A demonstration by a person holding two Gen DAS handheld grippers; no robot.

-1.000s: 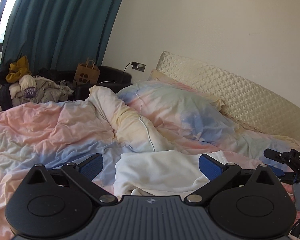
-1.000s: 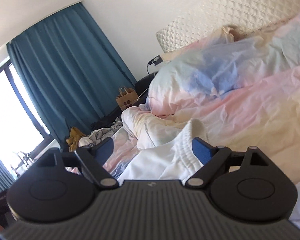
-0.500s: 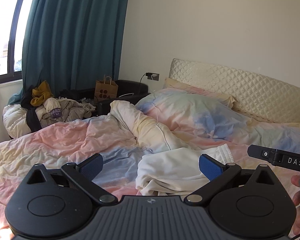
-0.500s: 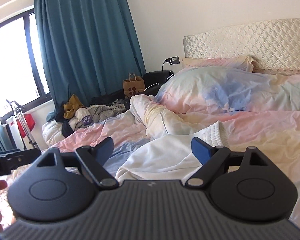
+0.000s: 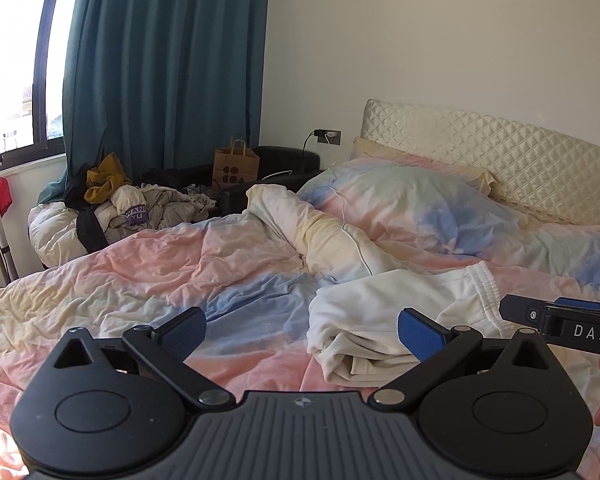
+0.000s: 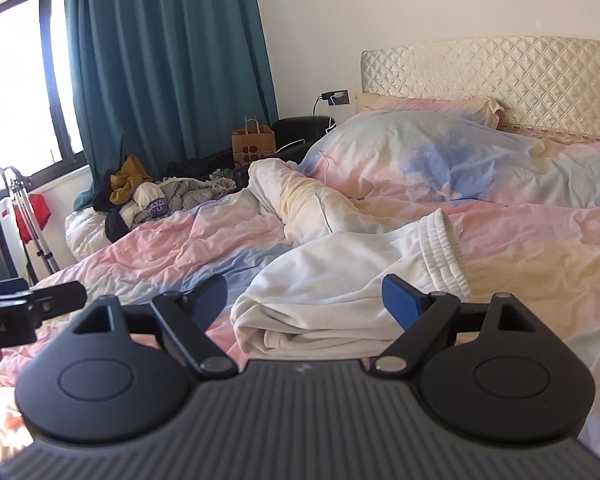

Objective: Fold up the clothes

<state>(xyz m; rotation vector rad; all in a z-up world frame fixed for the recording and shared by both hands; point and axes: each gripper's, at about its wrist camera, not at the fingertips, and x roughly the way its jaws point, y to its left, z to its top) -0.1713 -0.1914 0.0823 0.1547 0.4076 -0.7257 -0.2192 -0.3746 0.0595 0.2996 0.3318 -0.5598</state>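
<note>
White garment, seemingly sweatpants with a ribbed elastic waistband, lies on the bed's pastel duvet just ahead of both grippers. It sits in loose layers, with stacked edges facing me and the waistband on the far right side. My left gripper hangs with its blue pads spread apart and nothing between them; the garment is ahead and to its right. My right gripper is likewise spread wide and empty, the garment straight ahead between its fingers. Over the last second both views have levelled out and drawn back: the right camera was tilted and close over the cloth, and now more of the room shows, including the teal curtain and a heap of other clothes far off to the left. I judge both grippers have let go and backed away, which fits either a fold just laid down or a pause before the next one.
</note>
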